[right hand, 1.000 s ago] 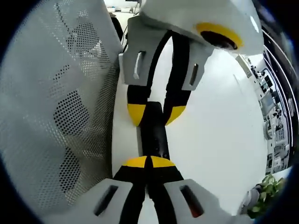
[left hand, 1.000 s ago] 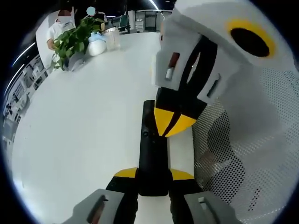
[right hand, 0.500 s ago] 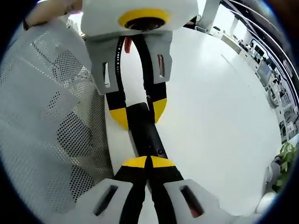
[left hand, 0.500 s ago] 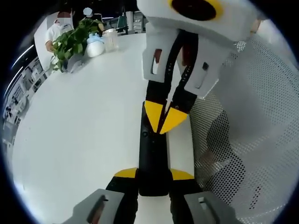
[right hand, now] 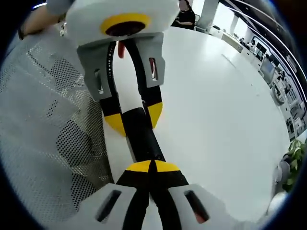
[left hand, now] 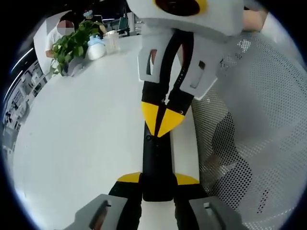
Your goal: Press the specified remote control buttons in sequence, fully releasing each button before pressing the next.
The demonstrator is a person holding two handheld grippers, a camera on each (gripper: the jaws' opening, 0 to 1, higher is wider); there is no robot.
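A long black remote [left hand: 156, 158] lies lengthwise on the white table [left hand: 72, 134]. My left gripper [left hand: 157, 178] is shut on its near end, one yellow-tipped jaw on each long side. My right gripper [left hand: 160, 120] comes down from above with its yellow tips pressed together, shut, over the remote's far half; I cannot tell whether they touch it. In the right gripper view my right gripper [right hand: 152, 166] points its joined tips at the remote [right hand: 144, 141], and my left gripper [right hand: 135, 118] clamps the remote's other end.
A white mesh sleeve [left hand: 254, 120] of the person covers the right side, close to the remote. At the table's far left stand a leafy plant [left hand: 72, 43] and white containers [left hand: 96, 48]. Another person [left hand: 53, 36] sits beyond them.
My right gripper has swung leftward and stands more upright over the remote, its tips still shut. My left gripper and the remote have stayed put.
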